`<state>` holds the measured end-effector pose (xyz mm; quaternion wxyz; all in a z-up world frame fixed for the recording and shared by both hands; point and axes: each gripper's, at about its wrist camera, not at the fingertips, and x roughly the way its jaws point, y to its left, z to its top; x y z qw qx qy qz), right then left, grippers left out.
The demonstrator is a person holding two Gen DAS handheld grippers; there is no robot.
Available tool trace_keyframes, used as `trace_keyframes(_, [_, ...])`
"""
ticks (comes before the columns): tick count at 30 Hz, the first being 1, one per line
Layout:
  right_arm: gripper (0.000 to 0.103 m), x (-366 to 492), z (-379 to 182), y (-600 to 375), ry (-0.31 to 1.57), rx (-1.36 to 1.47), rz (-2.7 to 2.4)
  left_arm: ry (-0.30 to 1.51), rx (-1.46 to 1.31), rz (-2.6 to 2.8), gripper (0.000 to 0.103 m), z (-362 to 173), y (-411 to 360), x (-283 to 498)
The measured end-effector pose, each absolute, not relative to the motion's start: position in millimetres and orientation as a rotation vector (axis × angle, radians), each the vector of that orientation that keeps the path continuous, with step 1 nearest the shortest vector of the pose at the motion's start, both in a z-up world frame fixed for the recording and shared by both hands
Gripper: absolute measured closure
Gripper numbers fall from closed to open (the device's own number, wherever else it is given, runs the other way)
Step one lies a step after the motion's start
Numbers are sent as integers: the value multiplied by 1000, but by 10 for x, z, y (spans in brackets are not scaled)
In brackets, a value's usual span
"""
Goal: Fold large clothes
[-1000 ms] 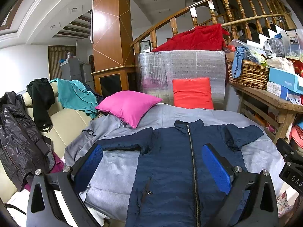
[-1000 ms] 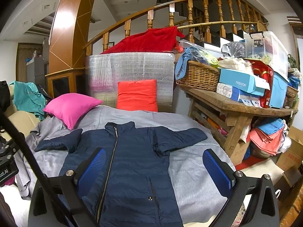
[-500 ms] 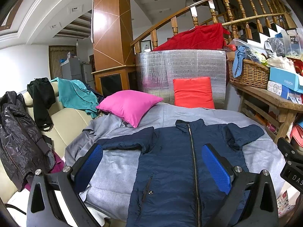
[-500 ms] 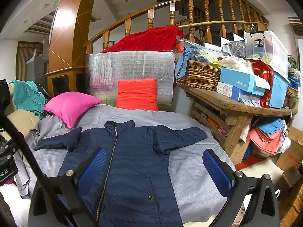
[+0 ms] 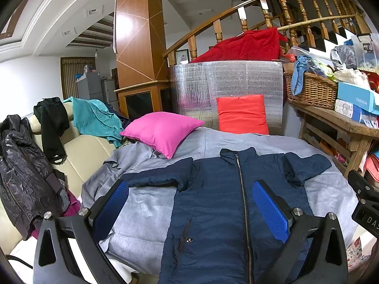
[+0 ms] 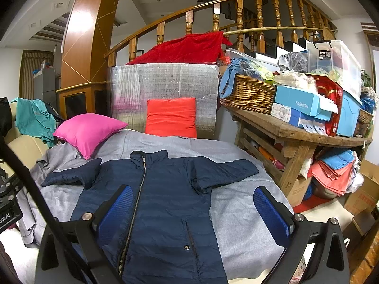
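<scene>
Left gripper [image 5: 189, 203] and right gripper [image 6: 191, 208] both spread wide, empty, above navy jacket [image 5: 213, 201]. Jacket flat on grey sheet [image 5: 146, 203], zipped, sleeves out. Pink pillow [image 5: 163, 129], red cushion [image 5: 241, 113] beyond collar.

Each camera sits just behind its own tool and looks forward along the two blue-padded fingers, which frame the lower corners of its view. The left tool [image 5: 189, 203] is raised over the near edge of the grey-covered bed [image 5: 146, 210], facing the silver-wrapped panel [image 5: 227, 87] at the far end. The right tool [image 6: 191, 207] looks from a spot further right, facing the same way. Both views share the navy jacket [image 5: 213, 208] lying ahead of the tools, the pink pillow [image 5: 163, 130], the red cushion [image 5: 241, 113] and the stair railing [image 5: 260, 4].
</scene>
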<state>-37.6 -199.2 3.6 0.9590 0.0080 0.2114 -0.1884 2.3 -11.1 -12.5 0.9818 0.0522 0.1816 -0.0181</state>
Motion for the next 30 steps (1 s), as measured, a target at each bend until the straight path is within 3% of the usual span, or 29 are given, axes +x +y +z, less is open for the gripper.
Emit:
trace_keyframes(14, [0, -263, -37, -2181, 470, 49, -358, 441, 101, -45, 0, -260, -130, 238])
trace_keyframes(23, [0, 142, -237, -3566, 530, 492, -184, 615, 3, 33, 0, -429, 67, 981])
trace_keyframes(30, [0, 973, -899, -4631, 546, 847, -141, 718, -80, 79, 0, -848, -50, 1970])
